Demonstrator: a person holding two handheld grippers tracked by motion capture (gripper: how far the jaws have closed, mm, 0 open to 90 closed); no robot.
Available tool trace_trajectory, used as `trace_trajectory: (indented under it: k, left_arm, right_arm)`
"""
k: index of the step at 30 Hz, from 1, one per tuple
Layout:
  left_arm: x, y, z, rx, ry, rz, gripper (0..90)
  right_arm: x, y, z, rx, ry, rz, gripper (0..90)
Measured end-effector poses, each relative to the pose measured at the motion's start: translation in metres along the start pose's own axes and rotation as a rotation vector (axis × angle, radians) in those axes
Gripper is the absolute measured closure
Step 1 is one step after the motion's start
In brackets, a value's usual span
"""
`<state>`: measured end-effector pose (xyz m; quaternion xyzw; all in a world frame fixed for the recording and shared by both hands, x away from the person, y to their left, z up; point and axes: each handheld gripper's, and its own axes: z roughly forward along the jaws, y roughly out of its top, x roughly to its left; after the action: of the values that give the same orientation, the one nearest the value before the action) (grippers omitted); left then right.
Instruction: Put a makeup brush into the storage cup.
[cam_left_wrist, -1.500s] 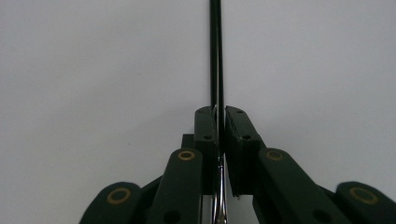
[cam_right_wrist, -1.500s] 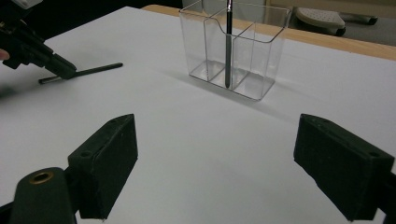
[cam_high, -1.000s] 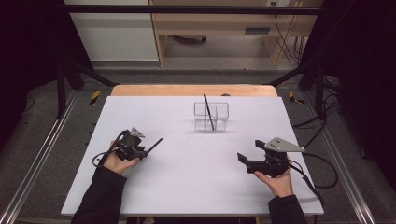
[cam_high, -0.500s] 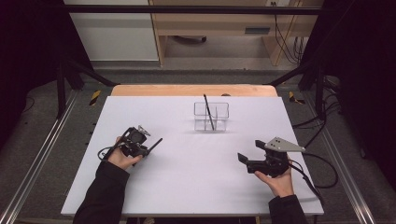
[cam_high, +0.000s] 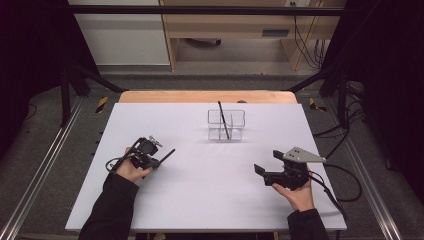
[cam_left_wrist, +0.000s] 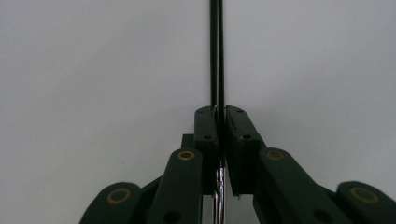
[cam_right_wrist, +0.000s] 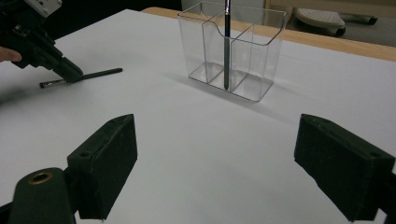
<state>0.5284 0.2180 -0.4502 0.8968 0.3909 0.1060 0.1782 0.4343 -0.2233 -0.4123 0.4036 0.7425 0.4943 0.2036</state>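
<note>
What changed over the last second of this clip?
The left gripper, shut on a black pen, moved forward and inward toward the clear organizer. The right gripper stayed open in place; the pen in the organizer kept its lean.

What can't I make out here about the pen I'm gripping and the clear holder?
- Pen: in the left gripper view its far end is cut off by the top edge; the closed left tool hides its middle.
- Holder: in the high view too small to count compartments.
- Second pen in the holder: its top is cut off in the right gripper view.
</note>
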Motion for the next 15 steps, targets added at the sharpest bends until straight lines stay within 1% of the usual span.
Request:
trace_trajectory:
  k: [4, 8, 15]
  left_arm:
    - [0.0, 0.0, 0.0, 0.0, -0.003, 0.002, 83.4]
    - [-0.001, 0.0, -0.001, -0.002, 0.0, 0.02, 83.5]
    - [-0.006, 0.0, -0.013, -0.053, -0.007, 0.052, 83.6]
  right_arm:
    - [0.0, 0.0, 0.0, 0.001, -0.001, -0.002, 13.6]
    - [0.0, 0.0, 0.0, 0.003, 0.0, -0.002, 13.6]
    - [0.0, 0.0, 0.0, 0.004, -0.005, -0.007, 13.5]
